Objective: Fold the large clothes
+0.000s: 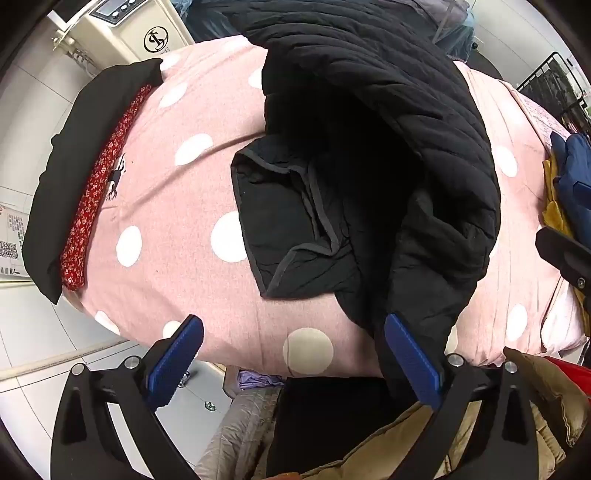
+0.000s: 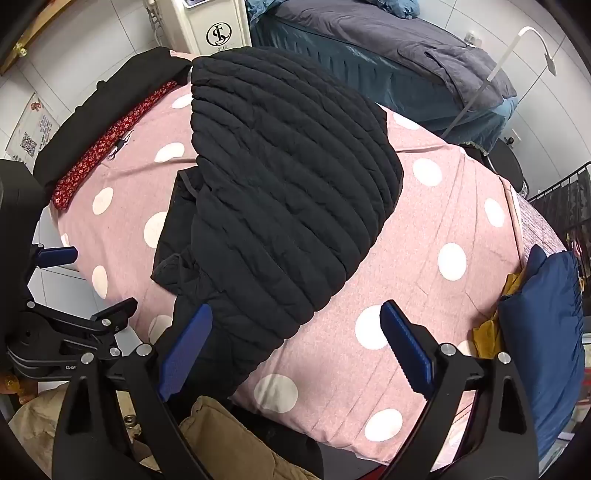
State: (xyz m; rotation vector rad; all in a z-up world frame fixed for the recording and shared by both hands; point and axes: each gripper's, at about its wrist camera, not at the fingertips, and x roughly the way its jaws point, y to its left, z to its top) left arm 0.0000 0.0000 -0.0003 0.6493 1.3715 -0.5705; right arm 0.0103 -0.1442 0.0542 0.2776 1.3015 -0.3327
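Observation:
A black quilted jacket (image 1: 388,110) (image 2: 280,192) lies across the pink polka-dot bed (image 1: 177,206) (image 2: 443,295), one side folded over so its smooth black lining (image 1: 280,229) shows. In the left wrist view my left gripper (image 1: 295,354) hovers open above the bed's near edge, its right finger (image 1: 410,358) beside the jacket's lower end. My right gripper (image 2: 295,350) is open too, over the jacket's near end and bare bedding, with nothing between its pads. The left gripper (image 2: 85,284) shows at the left edge of the right wrist view.
A folded black garment with red floral lining (image 1: 85,184) (image 2: 107,136) lies at the bed's far left. A blue jacket (image 2: 543,332) and a yellow cloth (image 2: 487,332) sit at the right. Beige clothing (image 2: 221,435) is below. A second bed (image 2: 388,55) and a white appliance (image 2: 218,29) stand behind.

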